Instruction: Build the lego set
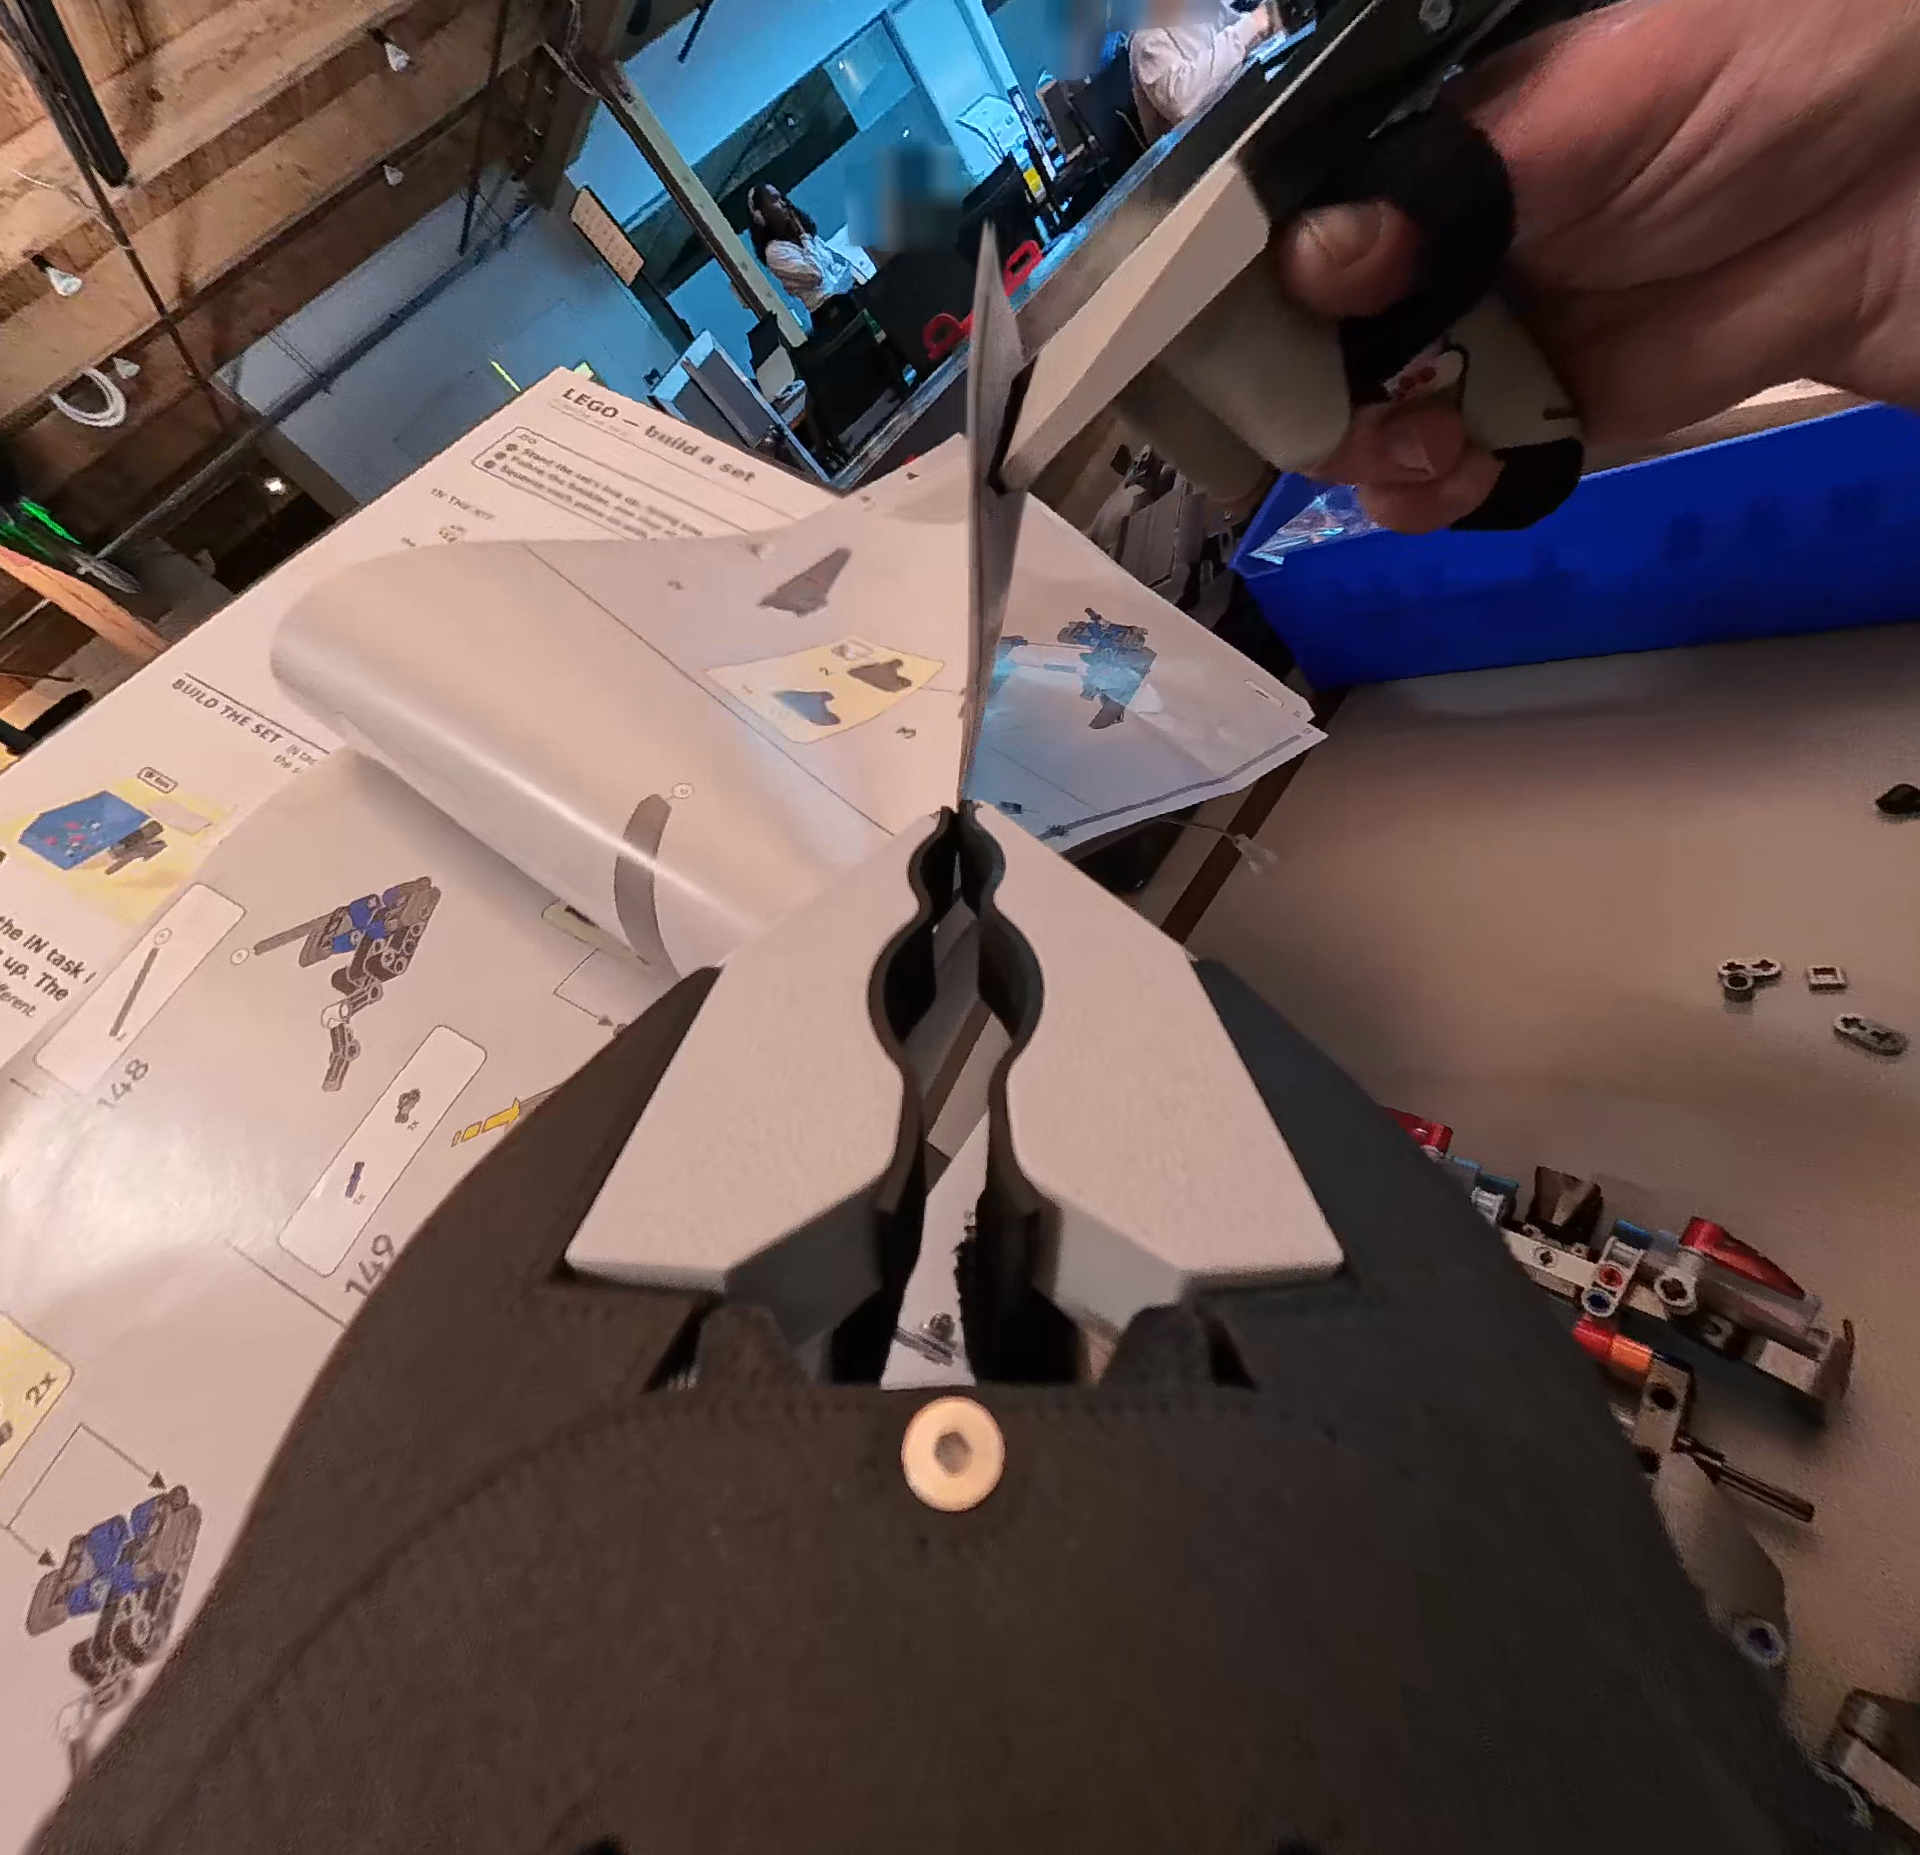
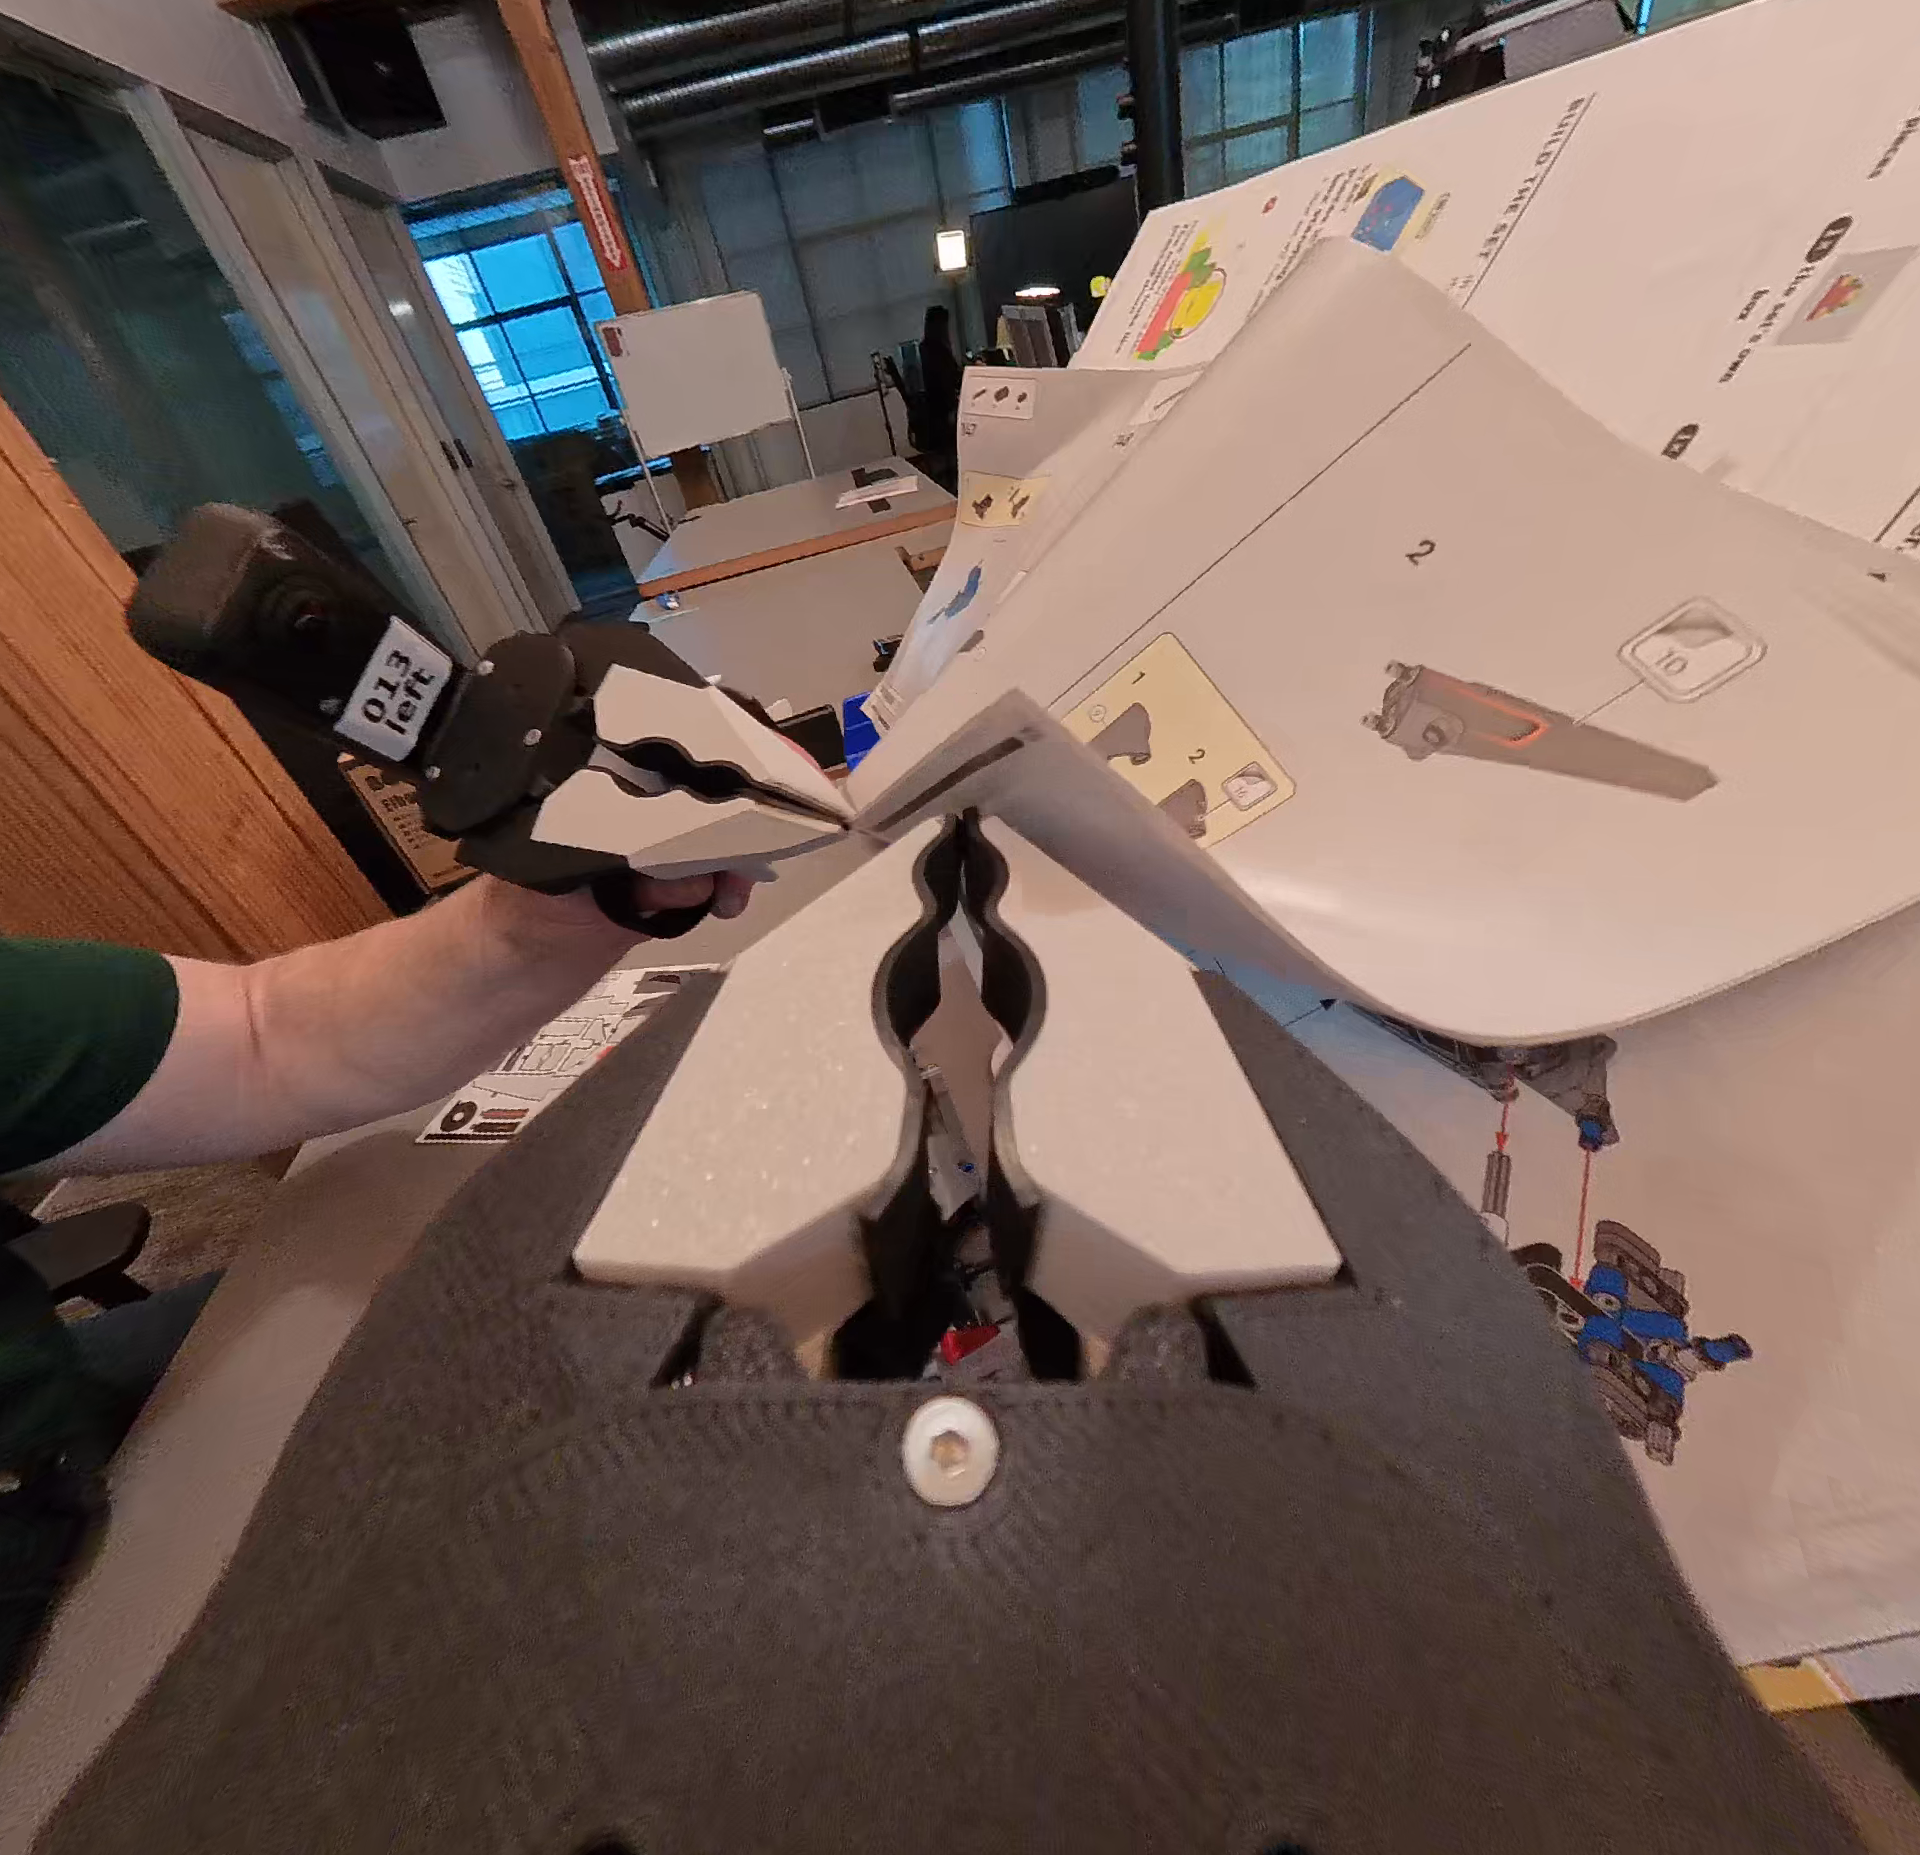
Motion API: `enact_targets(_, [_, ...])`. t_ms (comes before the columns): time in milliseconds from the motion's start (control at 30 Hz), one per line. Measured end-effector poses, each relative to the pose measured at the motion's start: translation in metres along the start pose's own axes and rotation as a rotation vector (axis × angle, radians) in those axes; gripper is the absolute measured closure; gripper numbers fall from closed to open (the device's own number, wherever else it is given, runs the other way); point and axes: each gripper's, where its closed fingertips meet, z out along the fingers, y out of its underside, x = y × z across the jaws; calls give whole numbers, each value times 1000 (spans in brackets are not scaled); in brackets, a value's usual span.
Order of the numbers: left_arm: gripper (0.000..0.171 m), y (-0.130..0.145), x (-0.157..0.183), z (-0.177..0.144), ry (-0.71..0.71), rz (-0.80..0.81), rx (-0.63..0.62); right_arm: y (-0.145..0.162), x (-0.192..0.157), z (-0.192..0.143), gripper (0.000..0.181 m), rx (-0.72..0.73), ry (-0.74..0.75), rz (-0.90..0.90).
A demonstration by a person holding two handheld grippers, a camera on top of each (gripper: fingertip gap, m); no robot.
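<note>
The instruction booklet lies open on the table, with one page (image 1: pixel 982 558) lifted and seen edge-on in the left wrist view. My left gripper (image 1: pixel 961 818) is shut on the lower corner of that page. My right gripper (image 1: pixel 1003 470), held by a hand, is shut on the same page higher up. In the right wrist view my right gripper (image 2: pixel 966 823) pinches the edge of the curved page (image 2: pixel 1351 766), and the left gripper (image 2: pixel 847 820) pinches its corner just to the left. A partly built lego model (image 1: pixel 1683 1296) lies at the right on the table.
A blue bin (image 1: pixel 1610 558) stands at the back right. Small grey loose pieces (image 1: pixel 1756 974) lie on the table beside it. A large printed sheet (image 2: pixel 1662 195) lies under the booklet. The arm holding the left gripper (image 2: pixel 312 1026) reaches in from the left. Spacing between my two grippers at the tips: around 7 cm.
</note>
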Motion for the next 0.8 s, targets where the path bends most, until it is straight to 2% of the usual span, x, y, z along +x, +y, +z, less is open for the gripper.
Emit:
enact_targets(100, [164, -7, -2, -5, -3, 19, 10, 6, 5, 3, 181, -35, 31, -3])
enact_targets(233, [153, -36, -5, -12, 6, 97, 12, 31, 14, 3, 178, -174, 75, -6])
enact_targets(300, [149, -45, 4, -3, 92, 121, -44, 40, 21, 2, 178, -224, 105, -27])
enact_targets(367, [144, -40, 20, 15, 215, 141, -150, 42, 23, 1, 178, -225, 104, -11])
enact_targets(467, [149, -21, 27, 42, 277, 202, -288, 43, 23, 1, 180, -233, 102, -27])
enact_targets(567, [154, -7, 31, 54, 344, 152, -375, 43, 19, -1, 181, -242, 91, -42])
enact_targets(800, [171, -2, 31, 61, 400, 37, -396, 48, 15, -8, 181, -287, 76, -45])
